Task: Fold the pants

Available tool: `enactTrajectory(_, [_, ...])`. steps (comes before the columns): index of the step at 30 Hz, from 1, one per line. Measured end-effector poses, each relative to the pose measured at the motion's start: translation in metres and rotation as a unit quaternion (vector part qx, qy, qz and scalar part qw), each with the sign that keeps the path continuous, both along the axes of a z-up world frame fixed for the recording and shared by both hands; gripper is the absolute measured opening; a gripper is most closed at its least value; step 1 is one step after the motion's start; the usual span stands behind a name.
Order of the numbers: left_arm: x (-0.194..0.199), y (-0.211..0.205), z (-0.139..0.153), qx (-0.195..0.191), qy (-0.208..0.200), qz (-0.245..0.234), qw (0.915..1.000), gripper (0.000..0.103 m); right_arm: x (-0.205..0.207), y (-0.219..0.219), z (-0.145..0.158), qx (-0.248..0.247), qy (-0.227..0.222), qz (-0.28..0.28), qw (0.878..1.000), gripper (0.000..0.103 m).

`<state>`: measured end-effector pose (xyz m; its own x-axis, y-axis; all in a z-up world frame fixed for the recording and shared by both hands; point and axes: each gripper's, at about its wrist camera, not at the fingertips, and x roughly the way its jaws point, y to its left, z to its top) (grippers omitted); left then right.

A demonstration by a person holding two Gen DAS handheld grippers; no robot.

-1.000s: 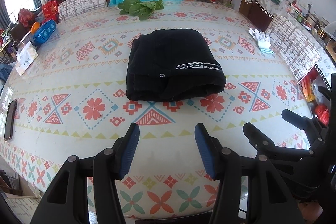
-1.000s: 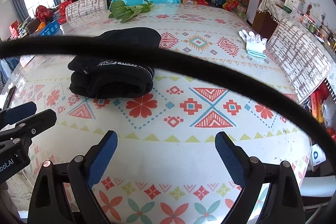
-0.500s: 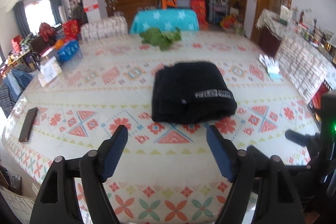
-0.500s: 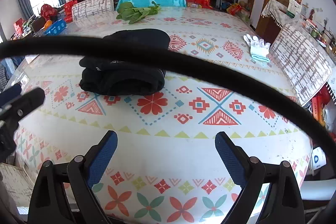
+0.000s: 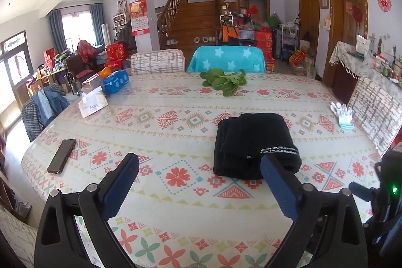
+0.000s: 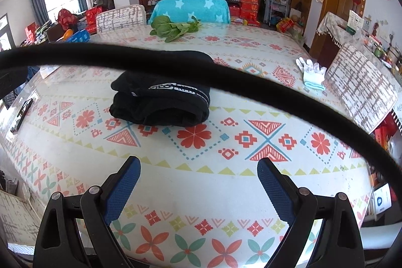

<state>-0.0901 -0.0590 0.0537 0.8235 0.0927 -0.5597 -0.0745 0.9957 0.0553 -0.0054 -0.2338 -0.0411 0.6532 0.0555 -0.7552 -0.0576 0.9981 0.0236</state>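
Observation:
Black pants point(image 5: 253, 142) lie folded into a thick bundle on the patterned tablecloth point(image 5: 176, 132), white lettering on the waistband facing me. My left gripper point(image 5: 199, 167) hovers above the table's near edge, short of the pants; its jaws are opening wide and hold nothing. In the right wrist view the same pants point(image 6: 163, 102) sit ahead and to the left. My right gripper point(image 6: 198, 172) stands open over the tablecloth point(image 6: 251, 104), empty. A black cable point(image 6: 251, 82) arcs across that view and covers part of the pants.
A dark phone point(image 5: 61, 156) lies near the left edge. A tissue box point(image 5: 92, 106), a blue pack point(image 5: 115, 84), leafy greens point(image 5: 224, 81) and white gloves point(image 5: 343, 114) sit further out. Chairs point(image 5: 228, 59) ring the far side. The other gripper's body point(image 5: 387, 192) shows at right.
My left gripper has opened much wider, risen and tilted up, so the pants now sit lower right in its view and more of the room shows. The right gripper stays open.

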Motion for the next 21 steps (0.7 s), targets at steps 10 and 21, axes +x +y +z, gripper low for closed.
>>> enactTrajectory(10, [0.009, 0.003, 0.027, 0.005, -0.022, 0.012, 0.9997, 0.101, 0.027, 0.006, 0.028, 0.018, -0.026, 0.006, 0.999, 0.097])
enactTrajectory(21, [0.023, -0.005, -0.017, -0.002, 0.06, -0.028, 0.9978, 0.101, 0.026, 0.017, 0.013, -0.001, -0.011, 0.017, 1.0, 0.097])
